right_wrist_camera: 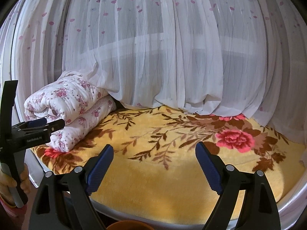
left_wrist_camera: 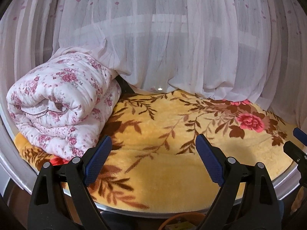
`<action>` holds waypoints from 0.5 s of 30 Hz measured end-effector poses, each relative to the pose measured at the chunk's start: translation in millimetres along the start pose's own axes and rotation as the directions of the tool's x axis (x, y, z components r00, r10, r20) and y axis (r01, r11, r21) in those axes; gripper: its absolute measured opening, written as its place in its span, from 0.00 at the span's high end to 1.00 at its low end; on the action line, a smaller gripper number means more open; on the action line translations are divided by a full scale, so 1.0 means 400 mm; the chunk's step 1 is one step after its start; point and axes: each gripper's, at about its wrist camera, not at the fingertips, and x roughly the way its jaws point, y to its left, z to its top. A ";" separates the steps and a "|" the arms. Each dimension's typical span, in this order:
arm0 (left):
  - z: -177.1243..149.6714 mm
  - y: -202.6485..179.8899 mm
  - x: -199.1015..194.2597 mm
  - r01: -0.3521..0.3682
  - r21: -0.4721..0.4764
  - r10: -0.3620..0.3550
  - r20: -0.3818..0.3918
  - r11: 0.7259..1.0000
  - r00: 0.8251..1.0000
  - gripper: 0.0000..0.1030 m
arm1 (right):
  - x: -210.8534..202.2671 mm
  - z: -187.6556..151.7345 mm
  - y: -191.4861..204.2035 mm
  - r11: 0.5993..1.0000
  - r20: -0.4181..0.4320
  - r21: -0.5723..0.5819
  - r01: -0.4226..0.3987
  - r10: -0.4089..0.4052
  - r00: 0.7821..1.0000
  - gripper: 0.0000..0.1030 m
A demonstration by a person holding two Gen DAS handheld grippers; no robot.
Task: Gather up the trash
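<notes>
Scanning for trash, none spotted yet.
Left gripper (left_wrist_camera: 153, 145) and right gripper (right_wrist_camera: 154, 153) are held wide, nothing between the jaws. No trash is seen on the yellow floral blanket (left_wrist_camera: 172, 172); whether collecting is done cannot be told. Folded quilt (left_wrist_camera: 61, 103) is seen at left, sheer curtain (left_wrist_camera: 163, 48) behind. Orange rim (right_wrist_camera: 126, 225) is glimpsed at bottom edge.

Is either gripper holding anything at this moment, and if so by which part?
Nothing is held. The left gripper and the right gripper both stand open and empty above the yellow floral blanket.
</notes>
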 end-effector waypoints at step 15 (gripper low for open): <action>0.012 0.005 -0.008 -0.009 -0.012 0.009 0.009 1.000 1.000 0.16 | -0.001 0.000 0.002 1.000 0.001 0.002 0.001 -0.001 1.000 0.17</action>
